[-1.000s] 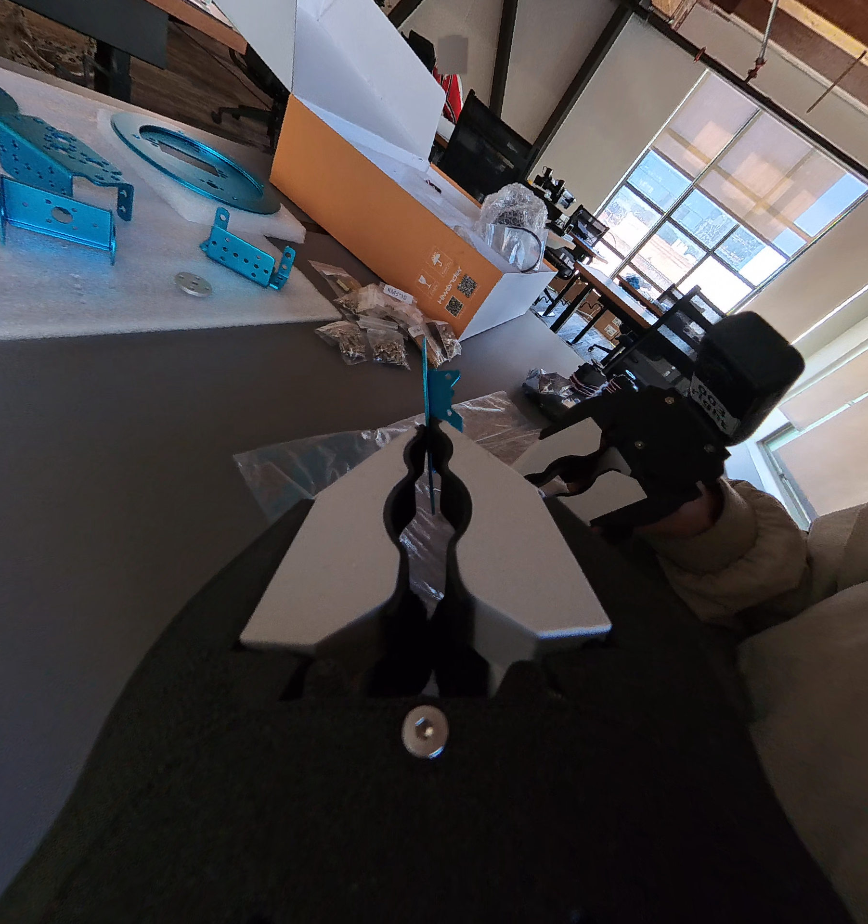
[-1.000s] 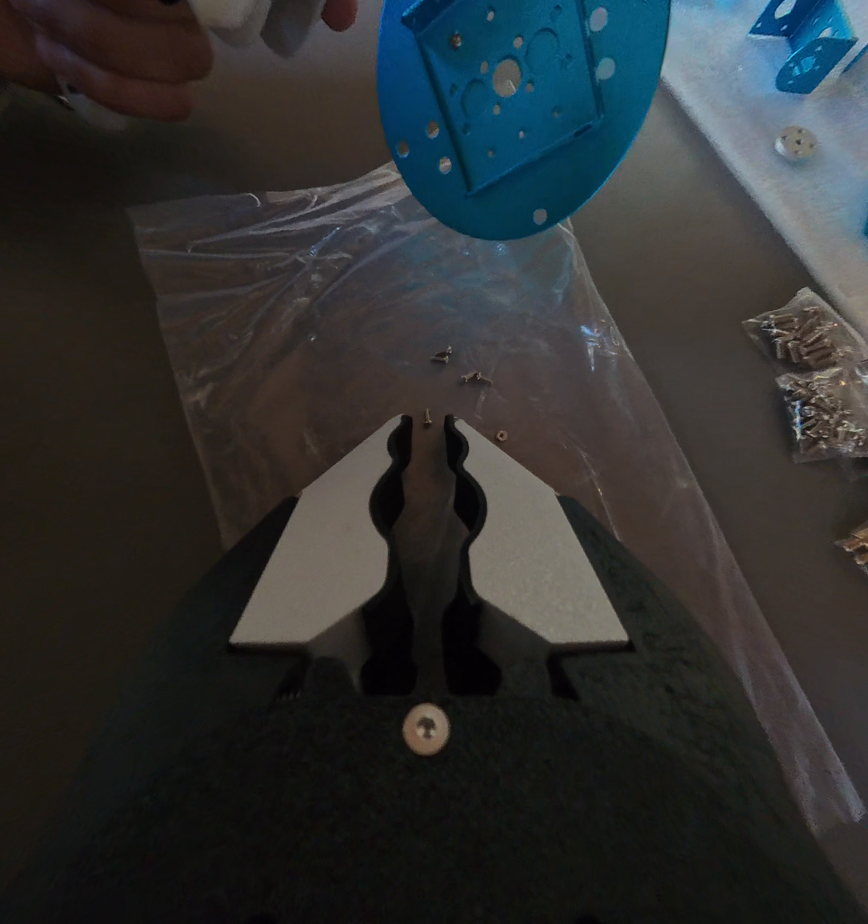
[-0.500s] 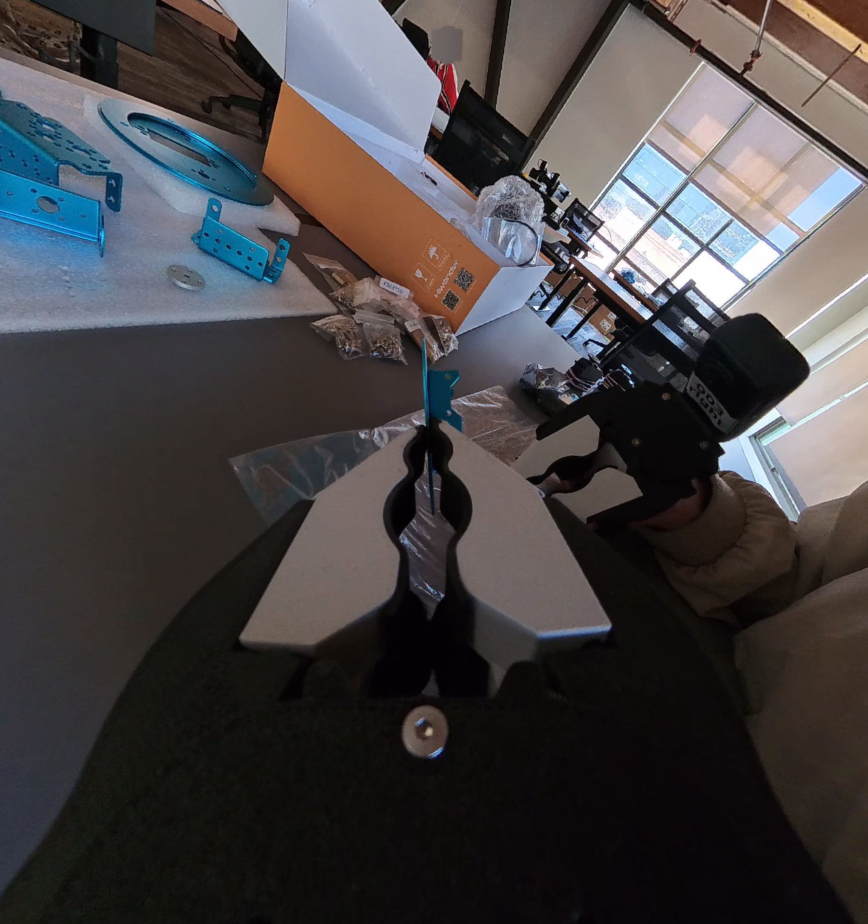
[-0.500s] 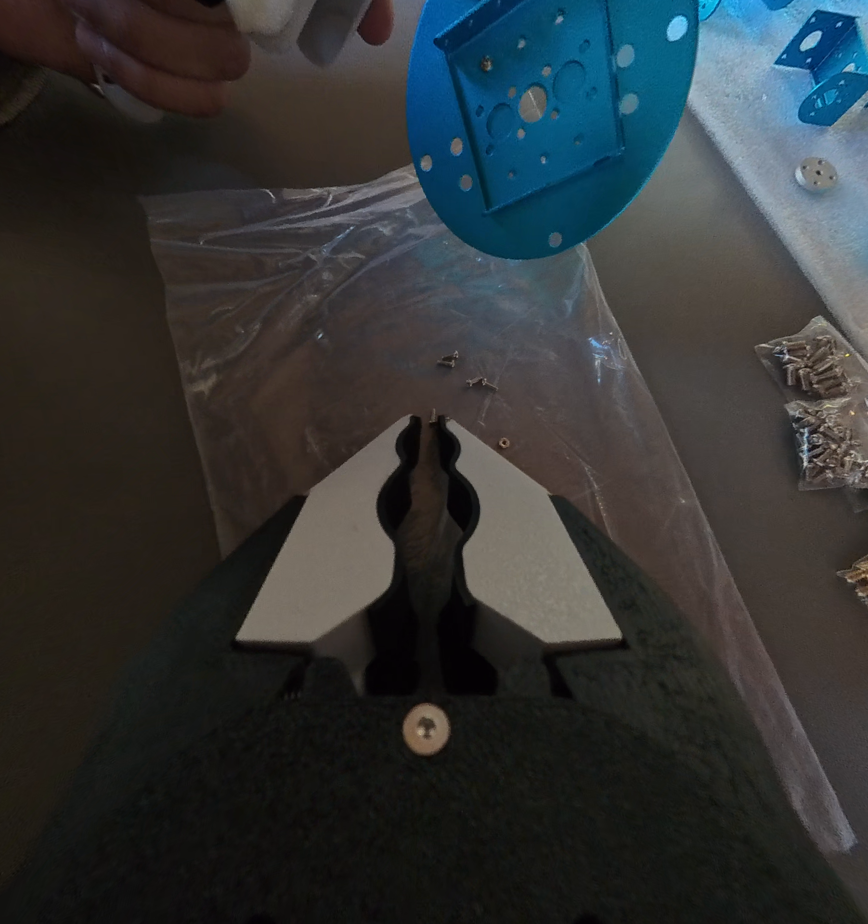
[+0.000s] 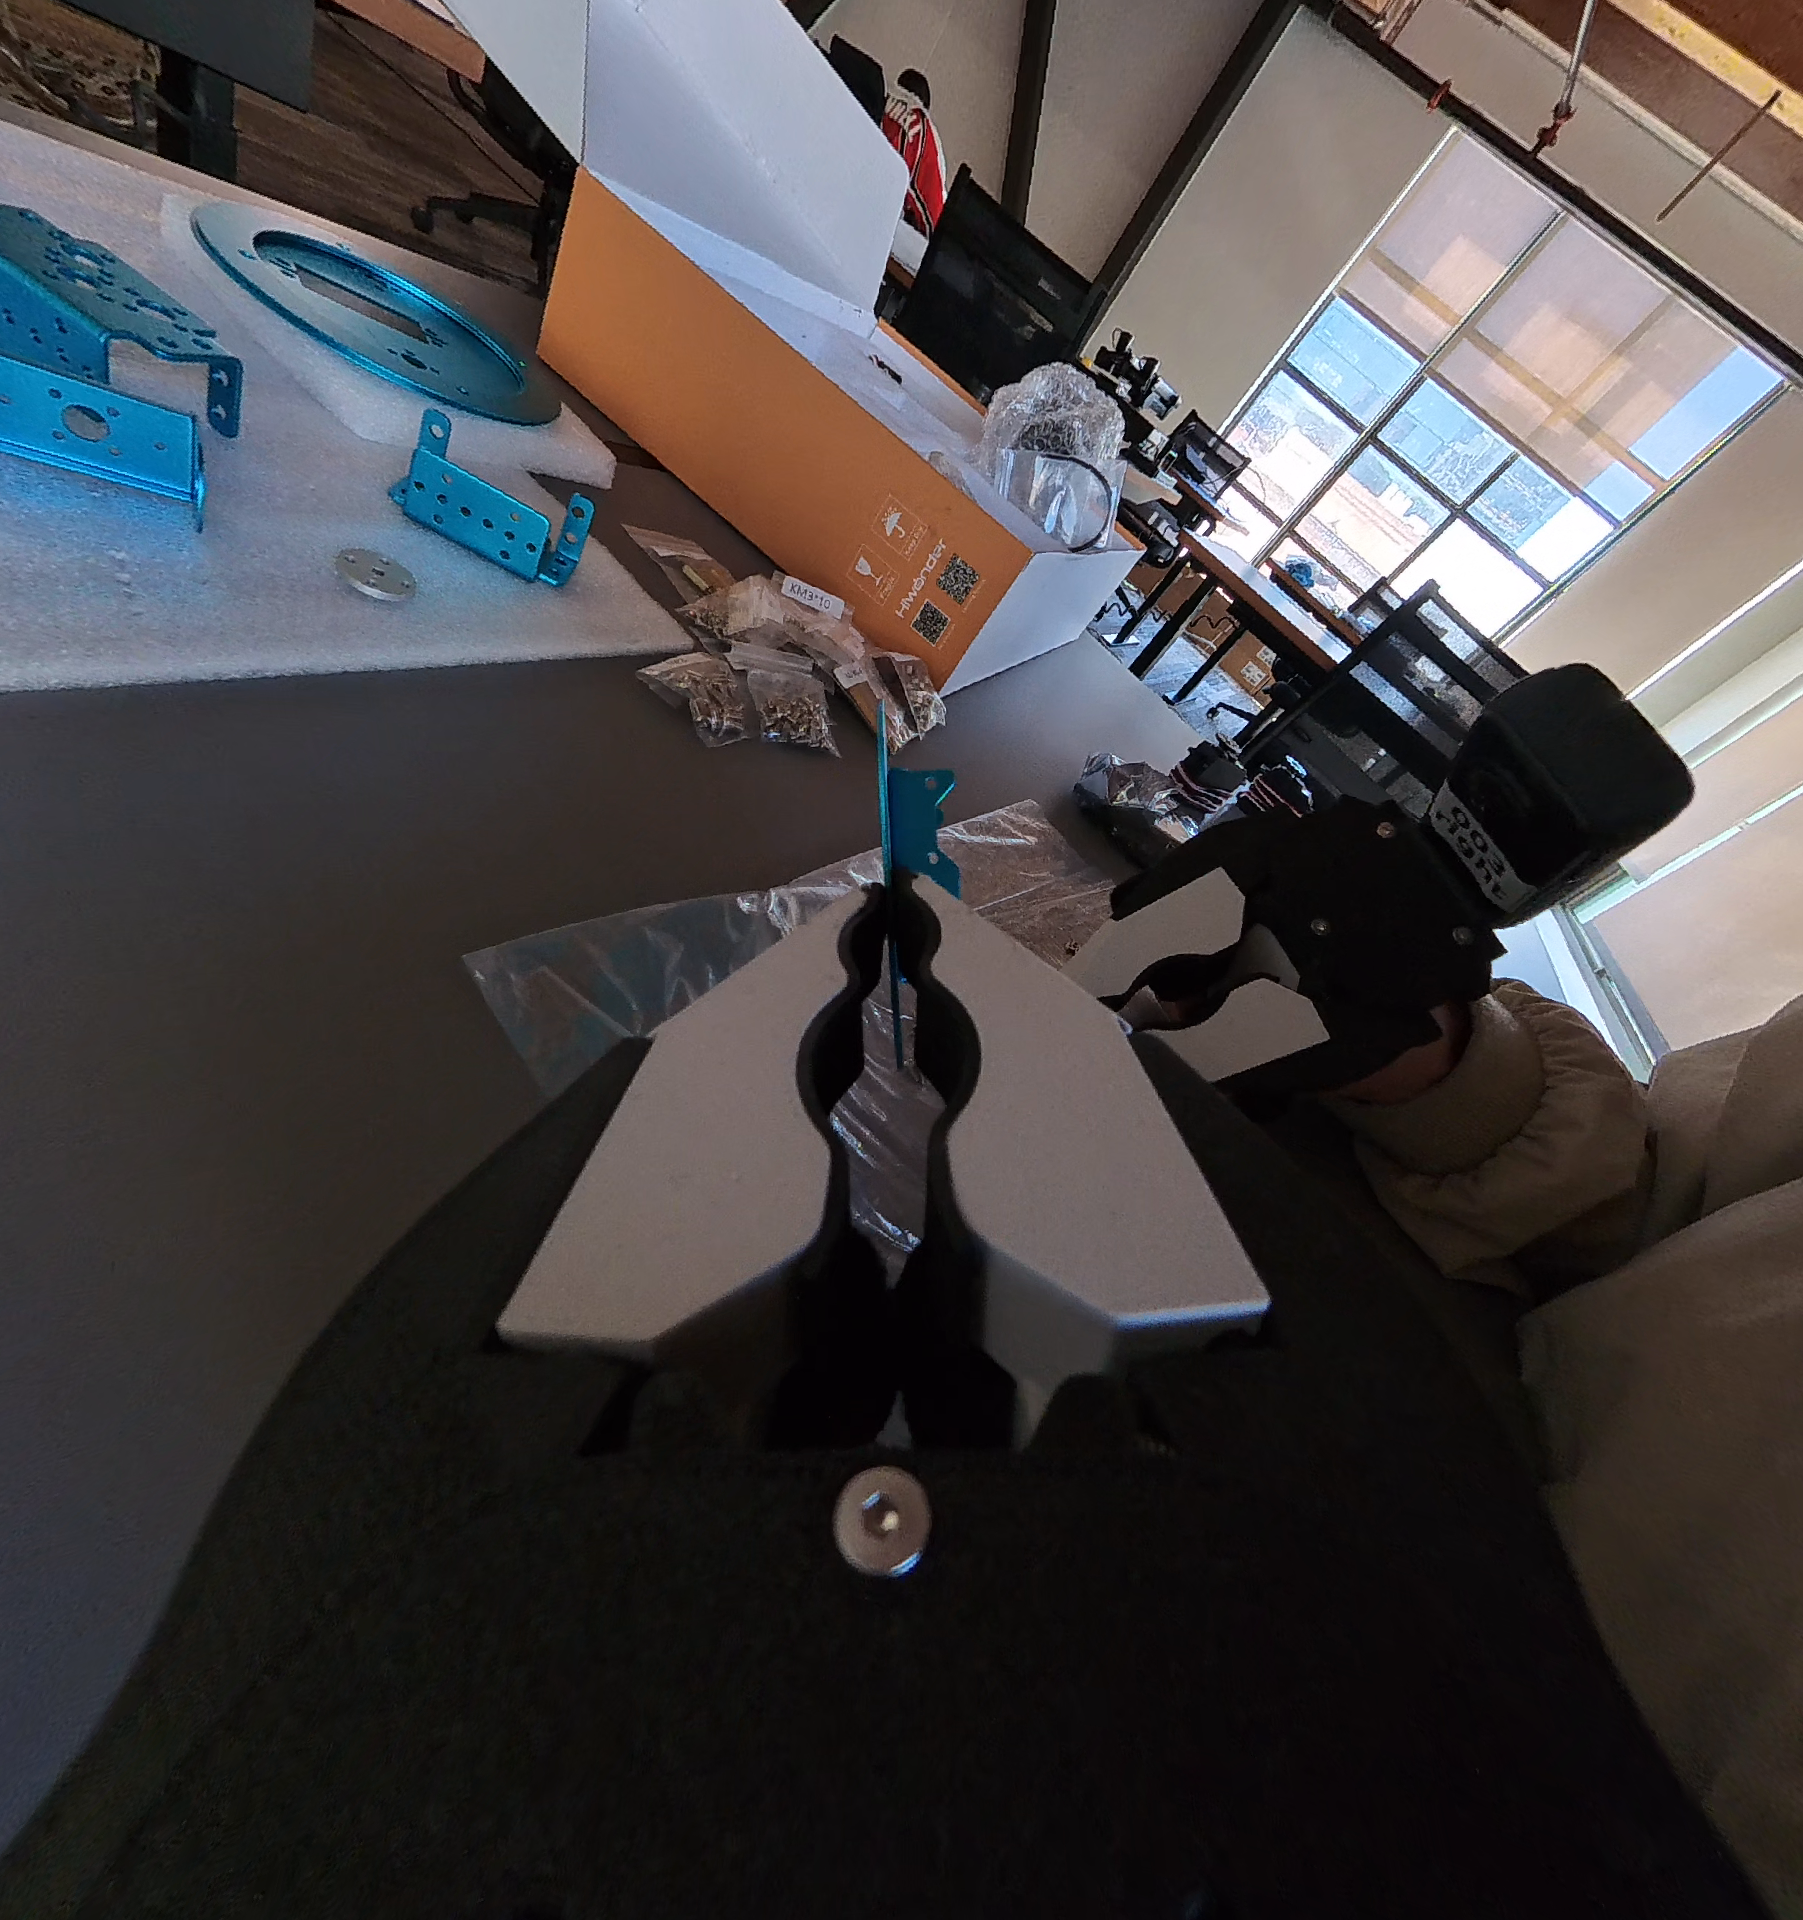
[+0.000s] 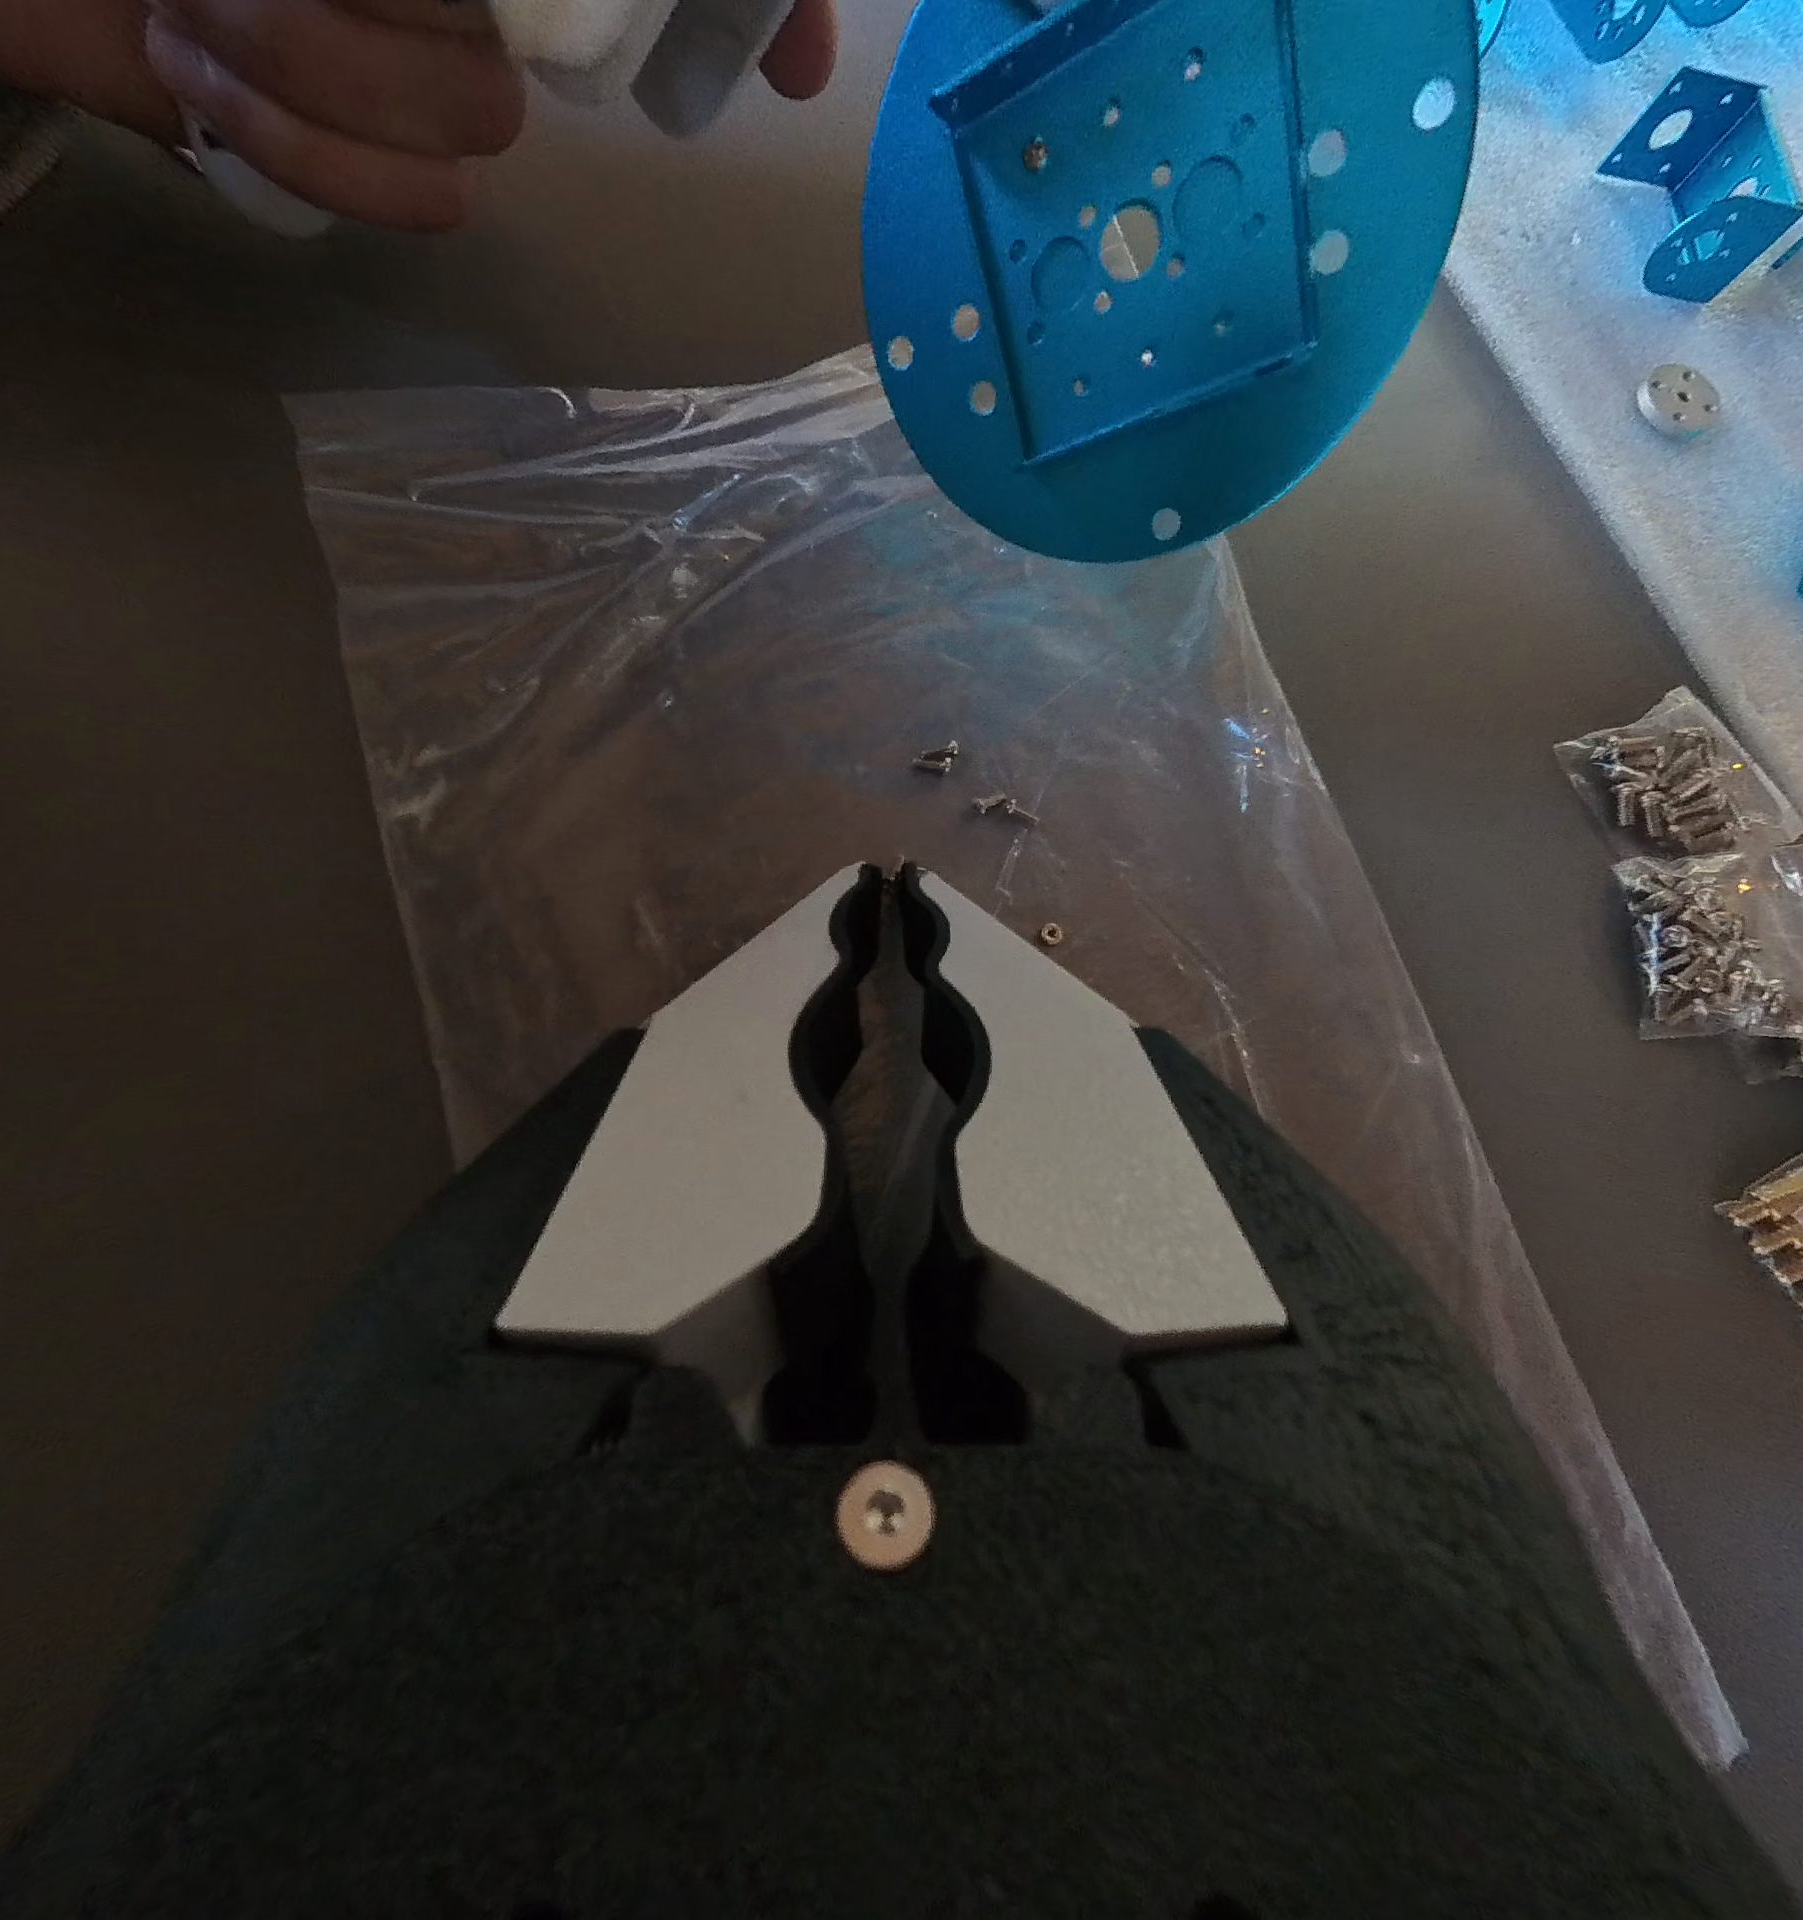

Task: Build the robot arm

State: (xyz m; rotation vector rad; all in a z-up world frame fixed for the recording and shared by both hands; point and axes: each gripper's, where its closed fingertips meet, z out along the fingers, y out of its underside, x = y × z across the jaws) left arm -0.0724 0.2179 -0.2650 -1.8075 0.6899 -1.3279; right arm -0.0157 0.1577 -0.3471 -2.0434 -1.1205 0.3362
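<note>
Both claws closed: left claw (image 5: 892, 902) pinching blue disc (image 6: 1167, 270), right claw (image 6: 892, 871) pinching screw (image 6: 894, 864).

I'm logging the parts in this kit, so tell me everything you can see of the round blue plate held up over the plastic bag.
The round blue plate looks like thin anodised metal, matte, with small holes near its rim. A square blue bracket with a larger centre hole and more holes sits on its face; one screw head shows there. The left tool pinches it at the rim, so it hangs tilted in the air above the clear plastic bag, touching nothing else. In the left wrist view it shows edge-on.
</note>
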